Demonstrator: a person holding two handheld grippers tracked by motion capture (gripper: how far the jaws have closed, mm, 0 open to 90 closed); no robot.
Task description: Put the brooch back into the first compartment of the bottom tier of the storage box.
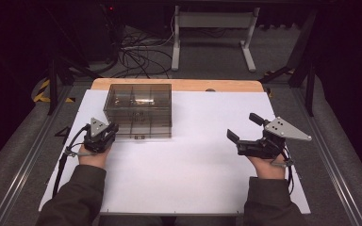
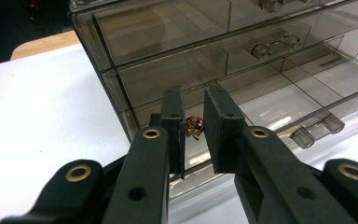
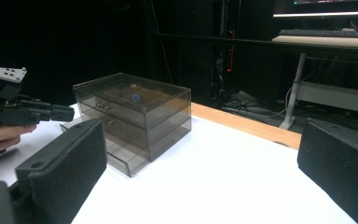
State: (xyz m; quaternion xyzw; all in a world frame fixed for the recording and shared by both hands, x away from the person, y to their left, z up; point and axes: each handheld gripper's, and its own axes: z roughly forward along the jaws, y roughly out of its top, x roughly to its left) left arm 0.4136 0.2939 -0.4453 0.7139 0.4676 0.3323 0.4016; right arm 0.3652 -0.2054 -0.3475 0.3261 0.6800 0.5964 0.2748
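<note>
**Left gripper at the drawer chest's corner, right gripper idle and wide**

A smoked, see-through drawer chest (image 1: 138, 110) stands on the white desk (image 1: 193, 169) at about 11 o'clock from the desk's middle in the high view. Its long axis runs from 9 to 3 o'clock, and the drawer fronts with their clear handles face 6 o'clock, toward the person. The bottom drawer (image 2: 279, 107) is pulled out a little; in the left gripper view its front and clear handle (image 2: 317, 129) stick forward of the drawers above.

The left gripper (image 1: 104, 134) sits just at the chest's front left corner, pointing toward 1 o'clock. Its jaws are narrow, with only a slim gap between them. In the left gripper view a small gold-coloured object (image 2: 193, 127) shows in that gap, near the chest's lower corner; whether the jaws pinch it or it lies inside the plastic behind them cannot be told.

The right gripper (image 1: 245, 129) is held well apart from the chest, at about 4 o'clock from it, over bare desk. It points toward 10 o'clock, its jaws spread wide with nothing between them. In the right gripper view the chest stands beyond the jaws, left of centre, with the left gripper (image 3: 67, 113) at its near side.
</note>
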